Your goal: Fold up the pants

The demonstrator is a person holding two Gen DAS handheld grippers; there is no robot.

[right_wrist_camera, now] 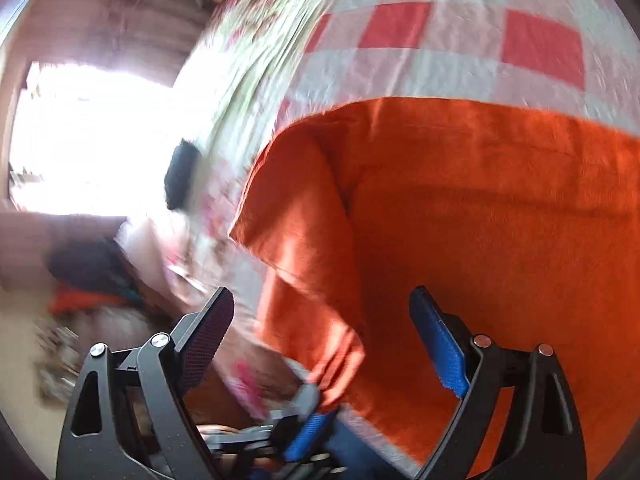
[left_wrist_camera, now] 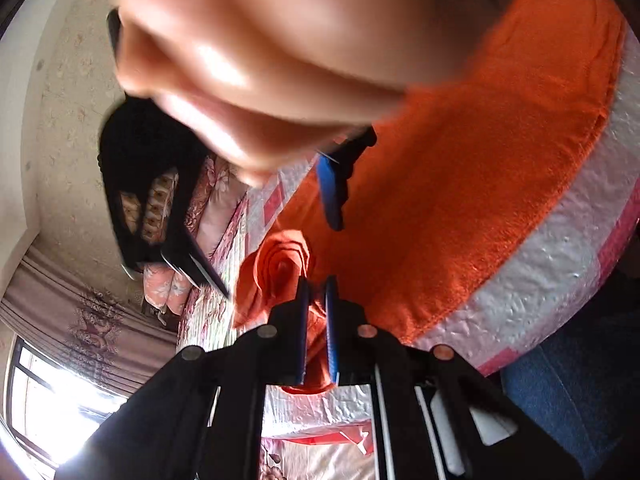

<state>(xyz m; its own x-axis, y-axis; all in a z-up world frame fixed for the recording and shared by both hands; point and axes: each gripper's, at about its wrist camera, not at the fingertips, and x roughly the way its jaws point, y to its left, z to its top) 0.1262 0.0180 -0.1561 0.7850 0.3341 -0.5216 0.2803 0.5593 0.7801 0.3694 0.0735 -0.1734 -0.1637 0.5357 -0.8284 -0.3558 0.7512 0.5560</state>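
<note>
Pants (right_wrist_camera: 480, 240), plain orange, no readable writing

A bedroom in a home: a bed (right_wrist_camera: 440, 52) under a red-and-white checked quilt, floral pillows (left_wrist_camera: 168, 288) at nine o'clock, patterned wallpaper (left_wrist_camera: 68, 120) behind them, and a patterned curtain (left_wrist_camera: 80, 336) beside a bright window (left_wrist_camera: 52, 408) at eight o'clock.

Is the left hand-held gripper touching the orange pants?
Touching. In the left wrist view, the left hand-held gripper is shut on a bunched fold of the orange pants, with cloth pinched between its blue pads.
</note>
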